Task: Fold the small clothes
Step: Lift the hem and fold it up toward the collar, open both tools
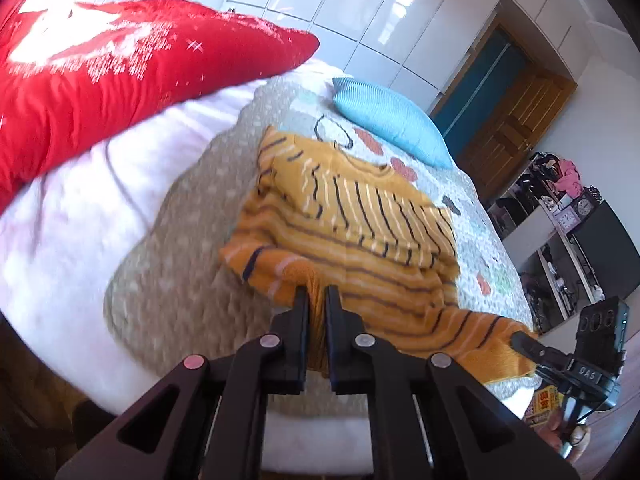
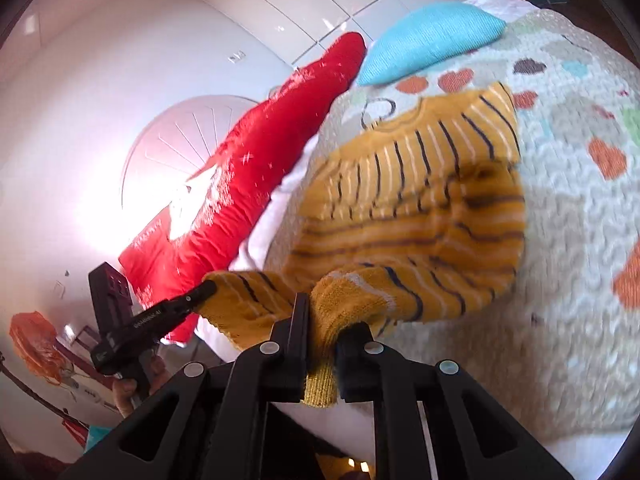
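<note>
Left wrist view shows the left hand-held gripper (image 1: 318,296) clamped on the hem of the small mustard striped sweater (image 1: 360,216), which lies on the patterned quilt (image 1: 180,280) near the bed's near edge. The right hand-held gripper (image 2: 332,316) pinches the hem's other corner, fabric bunched between its jaws. By the look of it, the bottom-up fold is in hand: next, both grips should carry the hem evenly toward the collar, by the blue cushion (image 1: 392,120), then release.

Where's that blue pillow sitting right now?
The blue pillow lies at the far end of the bed, on the patterned quilt just beyond the striped sweater, with the red cushion to its left.
</note>
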A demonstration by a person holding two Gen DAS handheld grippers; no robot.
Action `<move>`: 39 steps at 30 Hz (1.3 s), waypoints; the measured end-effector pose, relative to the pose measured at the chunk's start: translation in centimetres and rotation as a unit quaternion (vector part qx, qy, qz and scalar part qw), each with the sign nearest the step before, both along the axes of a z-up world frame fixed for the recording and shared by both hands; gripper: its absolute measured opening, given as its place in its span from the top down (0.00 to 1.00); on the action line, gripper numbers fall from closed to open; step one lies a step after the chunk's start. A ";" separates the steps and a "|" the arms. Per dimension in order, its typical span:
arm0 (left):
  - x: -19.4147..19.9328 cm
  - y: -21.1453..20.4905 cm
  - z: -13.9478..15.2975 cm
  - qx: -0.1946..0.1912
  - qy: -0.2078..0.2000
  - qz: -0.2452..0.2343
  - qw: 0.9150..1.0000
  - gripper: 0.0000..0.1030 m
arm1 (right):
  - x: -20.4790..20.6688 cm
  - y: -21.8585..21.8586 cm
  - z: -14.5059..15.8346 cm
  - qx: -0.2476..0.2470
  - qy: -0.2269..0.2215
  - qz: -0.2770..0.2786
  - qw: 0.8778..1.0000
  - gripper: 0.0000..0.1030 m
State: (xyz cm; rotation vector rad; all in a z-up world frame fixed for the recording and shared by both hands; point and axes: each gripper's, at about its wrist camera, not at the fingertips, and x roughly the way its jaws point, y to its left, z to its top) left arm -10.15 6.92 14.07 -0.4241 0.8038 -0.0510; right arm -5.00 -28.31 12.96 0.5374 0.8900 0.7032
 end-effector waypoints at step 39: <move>28.8 0.5 -9.7 0.329 0.104 0.004 0.938 0.38 | 25.5 -2.7 -5.2 -0.073 0.102 -0.124 0.984 0.33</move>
